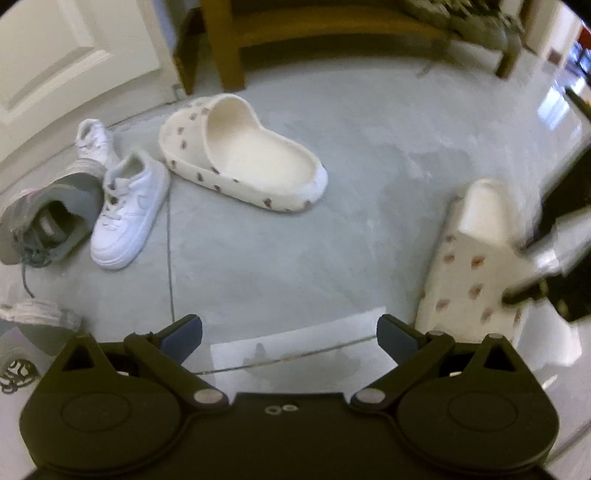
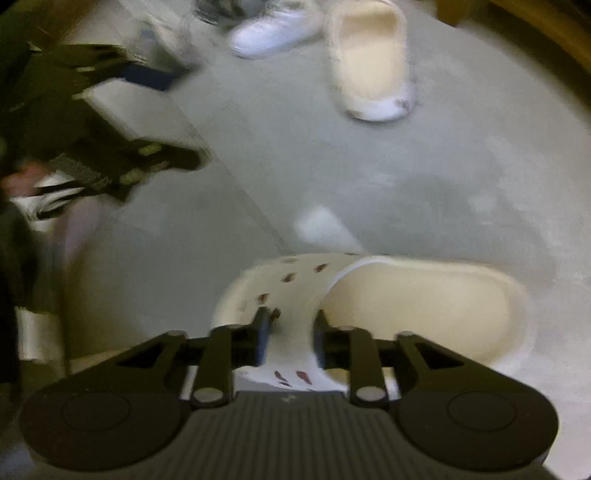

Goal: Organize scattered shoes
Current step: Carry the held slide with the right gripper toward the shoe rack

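- My right tool (image 2: 290,334) points down over a cream foam clog with small brown dots (image 2: 424,306) that lies on the pale grey floor (image 2: 369,166); its jaws stand either side of the clog's strap, a little apart from it, so I judge them spread and not pinching
- My left tool (image 1: 290,338) is spread wide with nothing between its jaws; only bare floor shows below it
- In the left wrist view the matching cream dotted clog (image 1: 243,155) lies flat in the middle of the floor, well apart from the first one at the right edge
- Just beside it to the left sits a small white lace-up sneaker (image 1: 125,214); a second white sneaker (image 1: 94,142) lies behind it; a grey sneaker with loose laces (image 1: 48,221) touches the first white one
- A brown wooden bench (image 1: 332,33) stands at the far end; a white panelled door (image 1: 74,55) is at the left
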Motion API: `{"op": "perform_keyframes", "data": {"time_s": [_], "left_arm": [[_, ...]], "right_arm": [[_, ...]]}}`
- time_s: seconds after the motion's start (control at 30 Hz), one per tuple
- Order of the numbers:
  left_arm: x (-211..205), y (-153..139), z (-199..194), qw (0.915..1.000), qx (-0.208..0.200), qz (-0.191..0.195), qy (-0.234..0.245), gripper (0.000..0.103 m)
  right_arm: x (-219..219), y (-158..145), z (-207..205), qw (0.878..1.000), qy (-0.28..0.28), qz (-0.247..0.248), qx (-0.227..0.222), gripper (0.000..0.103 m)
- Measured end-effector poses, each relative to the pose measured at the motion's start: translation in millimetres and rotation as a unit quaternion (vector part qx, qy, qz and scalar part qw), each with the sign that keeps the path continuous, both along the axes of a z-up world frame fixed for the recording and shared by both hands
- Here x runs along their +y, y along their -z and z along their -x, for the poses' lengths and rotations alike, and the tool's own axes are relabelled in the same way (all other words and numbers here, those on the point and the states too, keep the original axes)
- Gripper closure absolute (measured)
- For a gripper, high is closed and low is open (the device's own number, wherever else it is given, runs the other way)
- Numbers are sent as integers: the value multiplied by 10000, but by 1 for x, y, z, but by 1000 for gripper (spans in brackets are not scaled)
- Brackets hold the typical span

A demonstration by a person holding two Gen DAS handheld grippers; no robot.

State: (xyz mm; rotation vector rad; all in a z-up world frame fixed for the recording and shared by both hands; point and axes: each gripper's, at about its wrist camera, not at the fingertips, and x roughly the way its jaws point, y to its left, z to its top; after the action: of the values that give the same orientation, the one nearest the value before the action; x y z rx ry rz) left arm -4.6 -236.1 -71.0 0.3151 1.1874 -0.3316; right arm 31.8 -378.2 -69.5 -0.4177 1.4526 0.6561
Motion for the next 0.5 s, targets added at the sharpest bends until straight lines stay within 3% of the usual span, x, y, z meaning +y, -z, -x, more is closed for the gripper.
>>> {"op": "perform_keyframes", "data": {"time_s": [0.07, 0.17, 0.27, 0.33, 0.47, 0.5], "left_arm": [[4, 0, 0, 10000, 28, 2, 22, 1], [13, -6, -5, 9998, -172, 0, -90, 1], [30, -14, -19, 9984, -386, -4, -419, 1], [47, -17, -32, 9961, -492, -71, -731, 1], [76, -13, -48, 9919, -452, -180, -1177, 1], [86, -10, -51, 9904, -400, -199, -1311, 1]], "right_arm": [[-2, -9, -1, 9994, 162, 46, -303, 19], [-12, -41, 0, 9894, 831, -557, -1053, 19], [-3, -61, -9, 9574, 1705, -1478, -1804, 16], [13, -63, -22, 9263, 2332, -2004, -2178, 16], [63, -27, -80, 8740, 3576, -2952, -1451, 18], [71, -18, -94, 8685, 3741, -2936, -1402, 18]]}}
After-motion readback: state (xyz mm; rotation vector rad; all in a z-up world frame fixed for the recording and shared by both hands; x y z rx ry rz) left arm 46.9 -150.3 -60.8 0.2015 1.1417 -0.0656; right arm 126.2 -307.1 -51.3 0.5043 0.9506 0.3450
